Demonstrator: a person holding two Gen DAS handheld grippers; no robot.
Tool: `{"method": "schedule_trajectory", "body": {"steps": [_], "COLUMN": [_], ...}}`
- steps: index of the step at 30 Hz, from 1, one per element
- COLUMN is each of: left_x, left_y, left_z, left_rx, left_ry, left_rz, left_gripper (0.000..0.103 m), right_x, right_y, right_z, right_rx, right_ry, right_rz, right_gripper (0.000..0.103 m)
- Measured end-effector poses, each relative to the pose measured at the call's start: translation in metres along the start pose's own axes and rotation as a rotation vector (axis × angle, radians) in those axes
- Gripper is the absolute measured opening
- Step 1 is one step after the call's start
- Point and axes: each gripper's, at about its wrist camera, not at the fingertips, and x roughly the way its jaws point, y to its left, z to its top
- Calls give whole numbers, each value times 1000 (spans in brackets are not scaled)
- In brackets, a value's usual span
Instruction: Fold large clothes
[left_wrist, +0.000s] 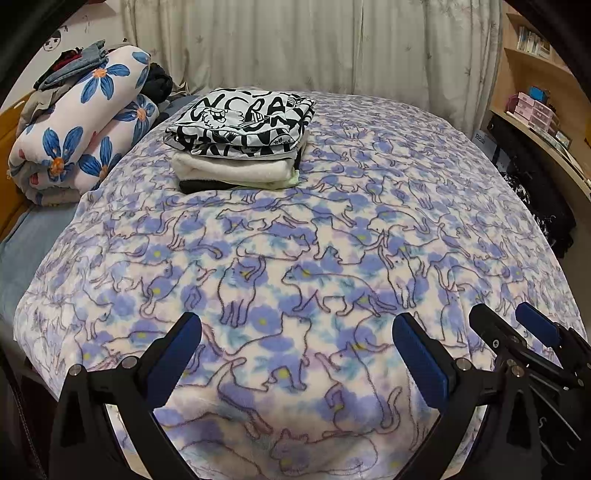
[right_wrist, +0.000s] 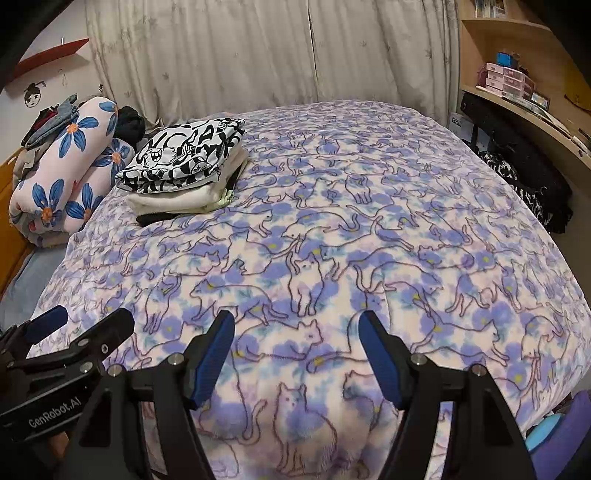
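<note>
1. My left gripper (left_wrist: 297, 354) is open with nothing between its fingers, hovering over the near edge of the blanket (left_wrist: 295, 240).
2. My right gripper (right_wrist: 297, 354) is likewise open and empty, just beside the left.
3. The folded stack (left_wrist: 240, 136) sits on the blanket's far left, well apart from both grippers.
4. A rolled quilt (left_wrist: 81, 129) lies left of the stack.

Ahead of my two tongs (left_wrist: 297, 356) (right_wrist: 296, 356): one stack of three folded clothes (left_wrist: 238, 142), one rolled floral quilt (left_wrist: 79, 133).
</note>
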Motion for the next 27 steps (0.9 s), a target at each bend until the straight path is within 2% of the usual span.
{"method": "schedule_trajectory", "body": {"steps": [27], "left_x": [4], "left_y": [5], "left_z": [-2], "left_rx": [4], "left_ry": [13], "left_rz": [-5], "left_gripper": [102], "right_x": [4], "right_y": [0], "right_z": [-2], "right_rx": [2], "right_ry": [7], "right_rz": [1], "right_gripper": [70]}}
